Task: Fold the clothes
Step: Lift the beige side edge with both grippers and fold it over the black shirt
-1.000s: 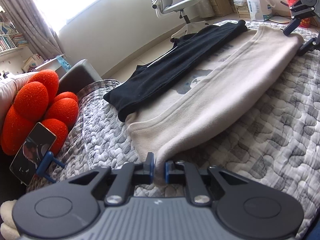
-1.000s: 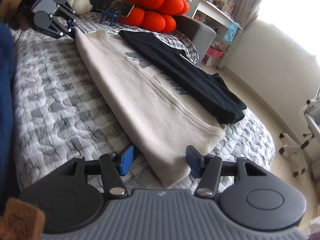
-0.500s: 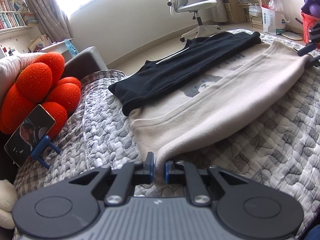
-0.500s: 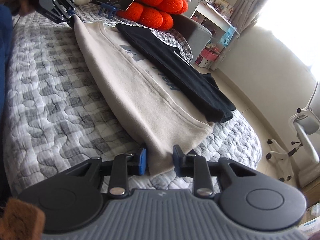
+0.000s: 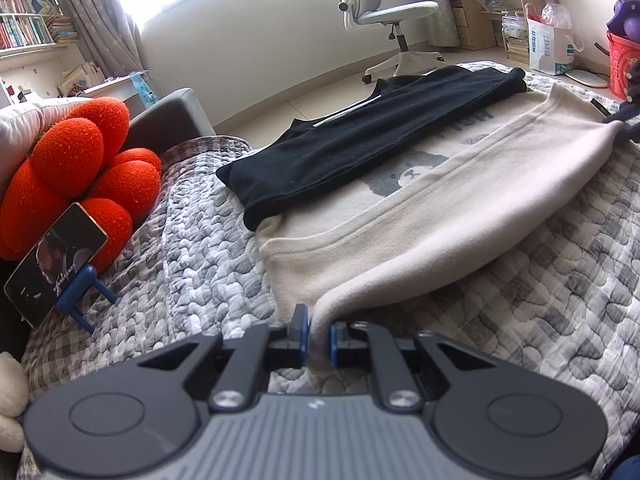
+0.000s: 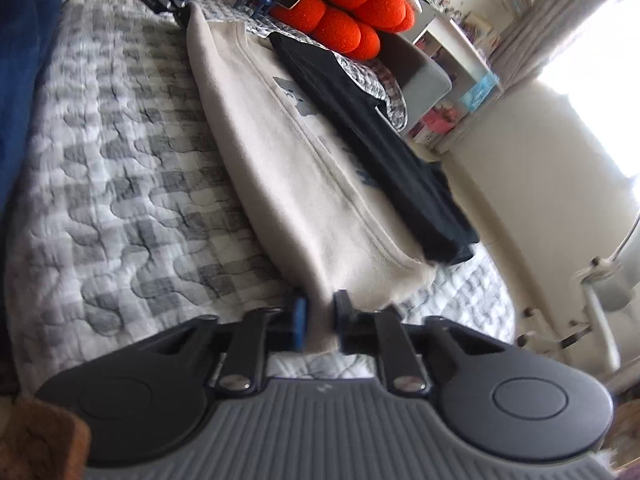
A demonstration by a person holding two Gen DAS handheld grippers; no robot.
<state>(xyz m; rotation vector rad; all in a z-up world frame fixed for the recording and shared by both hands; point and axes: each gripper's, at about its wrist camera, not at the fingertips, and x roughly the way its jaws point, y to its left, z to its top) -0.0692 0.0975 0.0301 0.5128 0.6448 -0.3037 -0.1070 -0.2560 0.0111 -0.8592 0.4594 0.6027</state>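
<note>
You are standing at a quilt point(image 5: 540, 300) with grey and white checks, and a cream sweatshirt point(image 5: 440, 216) is lying stretched along it. Its long axis is running from one of your grippers to the other, so each arm is sitting at its own end and neither is nearer the middle.

The near long edge is doubled over on itself, forming a soft roll, and that roll is rising off the quilt at both ends where you are gripping it. The far edge is lying flat, with black trousers point(image 5: 372, 148) resting on top of it, also lengthwise.

Your left gripper point(image 5: 318, 330) is pinching the corner of the roll, jaws nearly together with only the cloth between them. Your right gripper point(image 6: 319, 322) is doing the same at the opposite corner, jaws drawn in tight on a thicker wad of fabric. From each gripper the sweatshirt is running straight ahead, away from you.

My judgement: any fold across to the far edge is going to meet the trousers.

Beyond the left end, an orange cushion point(image 5: 80, 172) is propping up a phone point(image 5: 54, 258) on a blue stand.

The sweatshirt's grey bear print is partly showing, with blue letters beside it mostly covered by the trousers and not readable. Writing on a white bag point(image 5: 550, 46) on the floor is too small to read.
</note>
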